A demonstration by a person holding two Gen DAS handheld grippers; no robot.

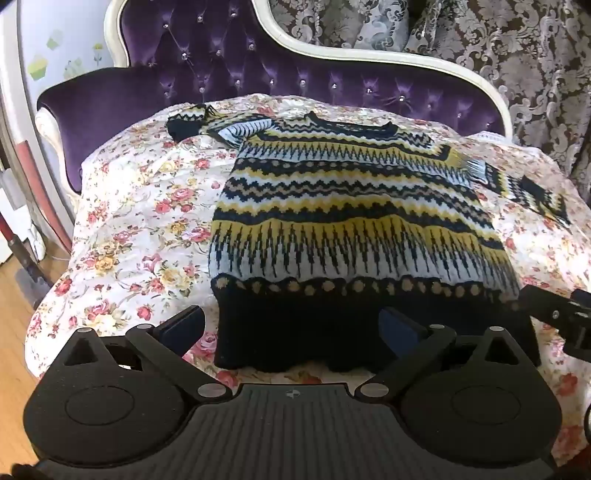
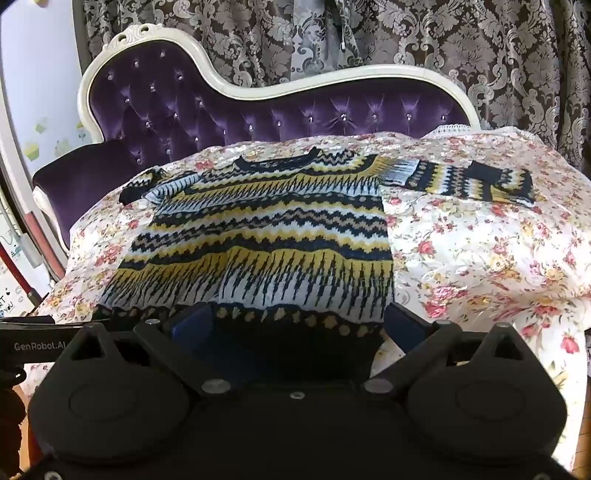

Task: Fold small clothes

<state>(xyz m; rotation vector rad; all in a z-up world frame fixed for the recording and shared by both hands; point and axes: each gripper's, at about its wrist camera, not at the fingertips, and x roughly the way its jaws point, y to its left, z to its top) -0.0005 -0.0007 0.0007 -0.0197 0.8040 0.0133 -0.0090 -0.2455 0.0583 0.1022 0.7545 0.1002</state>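
Observation:
A small knitted sweater (image 1: 354, 214) in yellow, white and black zigzag bands lies flat, sleeves spread, on a floral cover (image 1: 140, 206). Its black hem faces me. My left gripper (image 1: 291, 325) is open, its fingers on either side of the hem's left part, not closed on it. The right gripper's tip (image 1: 561, 314) shows at the hem's right corner. In the right wrist view the sweater (image 2: 266, 229) lies ahead and my right gripper (image 2: 299, 325) is open, its fingers astride the hem's right part.
The floral cover (image 2: 480, 251) drapes over a purple tufted sofa (image 1: 258, 81) with a white frame. Patterned curtains (image 2: 406, 33) hang behind. Wooden floor (image 1: 14, 295) lies at the left, with a wall and stickers (image 1: 44, 62) beyond.

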